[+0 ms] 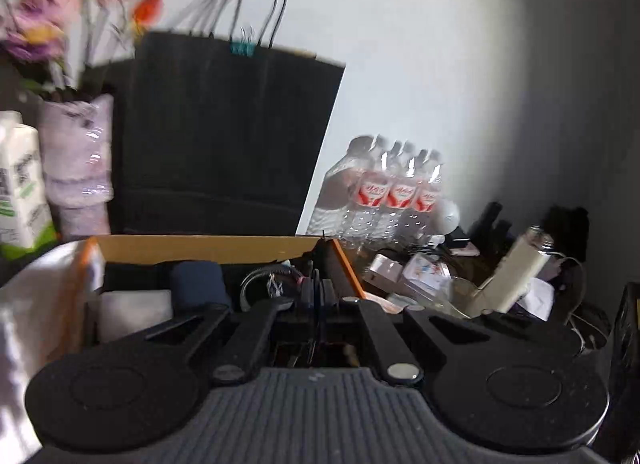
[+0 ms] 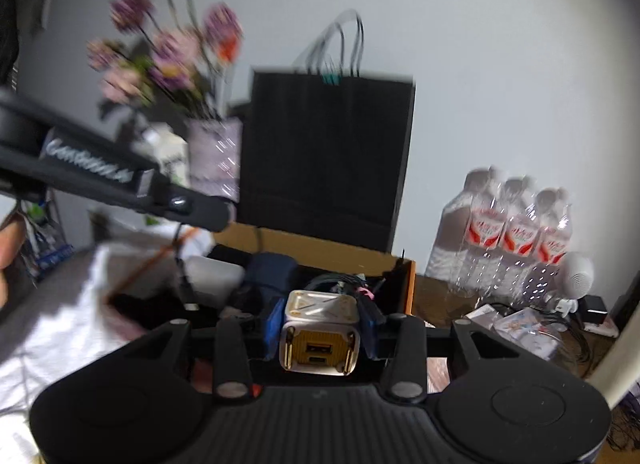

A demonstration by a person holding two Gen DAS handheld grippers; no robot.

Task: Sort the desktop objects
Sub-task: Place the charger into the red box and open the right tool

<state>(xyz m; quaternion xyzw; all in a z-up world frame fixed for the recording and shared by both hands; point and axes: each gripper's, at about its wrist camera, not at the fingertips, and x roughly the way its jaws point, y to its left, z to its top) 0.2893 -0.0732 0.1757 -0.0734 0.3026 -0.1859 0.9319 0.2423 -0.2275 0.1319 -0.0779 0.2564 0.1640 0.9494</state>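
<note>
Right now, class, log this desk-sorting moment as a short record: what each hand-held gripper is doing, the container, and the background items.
right hand-held gripper: shut on a white and gold USB charger cube
left hand-held gripper: jaws together, nothing visibly held
container: open cardboard box holding a dark blue pouch and cables
behind box: black paper bag
right of bag: pack of water bottles
left of bag: flowers in a wrapped vase
image quality: motion-blurred

Dim, motion-blurred fisheye views with dark vignetted corners; glare glints on the water bottles [image 1: 384, 192].
</note>
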